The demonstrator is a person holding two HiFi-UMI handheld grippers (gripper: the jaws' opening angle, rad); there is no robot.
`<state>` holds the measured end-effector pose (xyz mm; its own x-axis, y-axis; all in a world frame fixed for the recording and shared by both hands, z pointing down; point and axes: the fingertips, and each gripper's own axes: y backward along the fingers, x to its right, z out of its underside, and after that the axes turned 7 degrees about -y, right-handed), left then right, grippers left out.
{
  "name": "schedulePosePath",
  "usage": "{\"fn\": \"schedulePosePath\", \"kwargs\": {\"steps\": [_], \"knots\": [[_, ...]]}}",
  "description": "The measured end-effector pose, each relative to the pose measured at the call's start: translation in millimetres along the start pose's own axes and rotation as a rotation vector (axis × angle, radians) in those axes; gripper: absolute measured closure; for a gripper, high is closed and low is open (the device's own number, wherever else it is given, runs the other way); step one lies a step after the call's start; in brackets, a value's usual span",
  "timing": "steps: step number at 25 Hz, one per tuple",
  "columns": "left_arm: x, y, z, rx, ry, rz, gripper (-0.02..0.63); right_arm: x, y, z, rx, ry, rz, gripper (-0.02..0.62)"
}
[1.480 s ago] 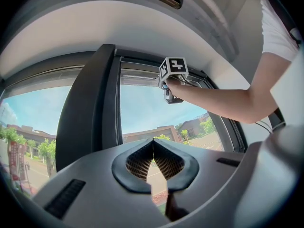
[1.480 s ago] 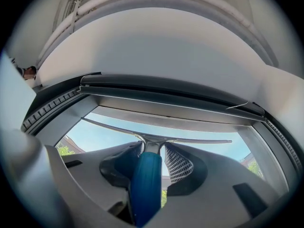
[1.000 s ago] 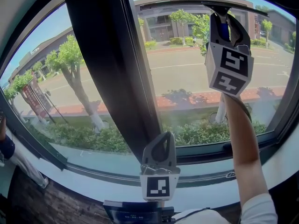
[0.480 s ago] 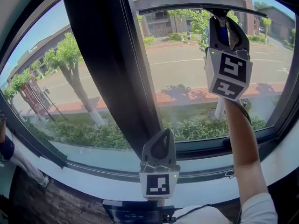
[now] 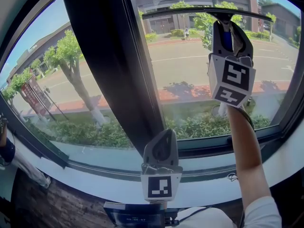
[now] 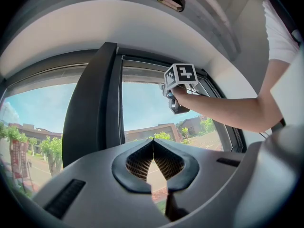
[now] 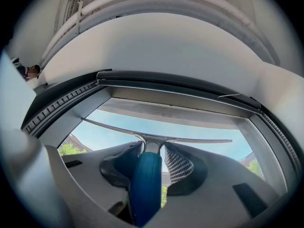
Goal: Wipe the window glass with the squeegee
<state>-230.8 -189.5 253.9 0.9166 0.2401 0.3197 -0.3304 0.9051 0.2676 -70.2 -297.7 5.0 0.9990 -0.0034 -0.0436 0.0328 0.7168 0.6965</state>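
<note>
one squeegee (image 7: 145, 184) in right gripper (image 7: 153, 152); left gripper (image 6: 153, 146) closed.

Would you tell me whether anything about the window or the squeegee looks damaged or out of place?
Nothing stands out. The squeegee is clamped by its blue handle in the right gripper, with its blade high on the window glass, which shows no cracks. The left gripper is shut and empty.

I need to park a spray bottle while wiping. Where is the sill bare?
The white sill is bare to the left of the left gripper, under the left pane. A shorter bare strip lies between that gripper and the forearm. It is crowded higher up on the right, where the right gripper holds the squeegee.
</note>
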Motion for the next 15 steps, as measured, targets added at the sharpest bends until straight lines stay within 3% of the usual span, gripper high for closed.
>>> {"fn": "schedulePosePath", "kwargs": {"steps": [15], "knots": [[2.4,5.9,7.3,-0.04,0.021,0.002,0.603,-4.8,25.5,25.6,-0.043,0.005,-0.006,0.445]]}}
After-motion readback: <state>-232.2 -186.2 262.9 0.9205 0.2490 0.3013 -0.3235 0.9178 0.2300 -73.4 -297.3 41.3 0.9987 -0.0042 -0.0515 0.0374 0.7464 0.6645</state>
